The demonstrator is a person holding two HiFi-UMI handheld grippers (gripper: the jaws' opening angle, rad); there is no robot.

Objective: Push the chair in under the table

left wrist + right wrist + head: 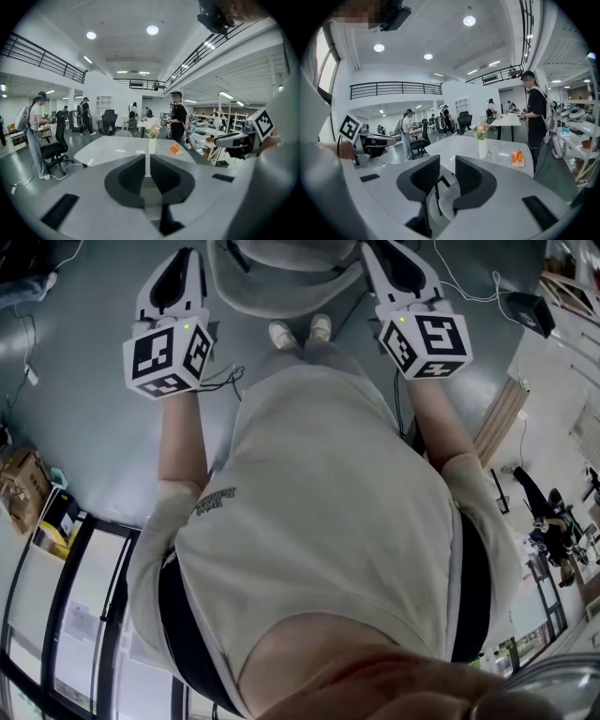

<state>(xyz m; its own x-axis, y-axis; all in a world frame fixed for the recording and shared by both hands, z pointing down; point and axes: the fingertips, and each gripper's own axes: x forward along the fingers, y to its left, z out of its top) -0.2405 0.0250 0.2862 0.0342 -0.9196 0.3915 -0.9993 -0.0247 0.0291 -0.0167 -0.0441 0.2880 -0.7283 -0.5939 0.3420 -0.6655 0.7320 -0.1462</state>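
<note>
Upper left: left gripper (185,259), jaws together, empty. Upper right: right gripper (389,254), jaws apart, gripping nothing. Top centre, between both: chair (281,282).

Chair (281,282) stands directly ahead, table (457,151) bearing vase (483,148) beyond; open floor (84,418) lies to its left.

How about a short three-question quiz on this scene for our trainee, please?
1. True or false: the left gripper has its jaws together, with nothing between them.
2. Which thing stands on the table near the orange packet? A: laptop. B: vase of flowers. C: kettle.
3. Fill in: the right gripper has its jaws ___.
Key: 1 true; 2 B; 3 apart.
</note>
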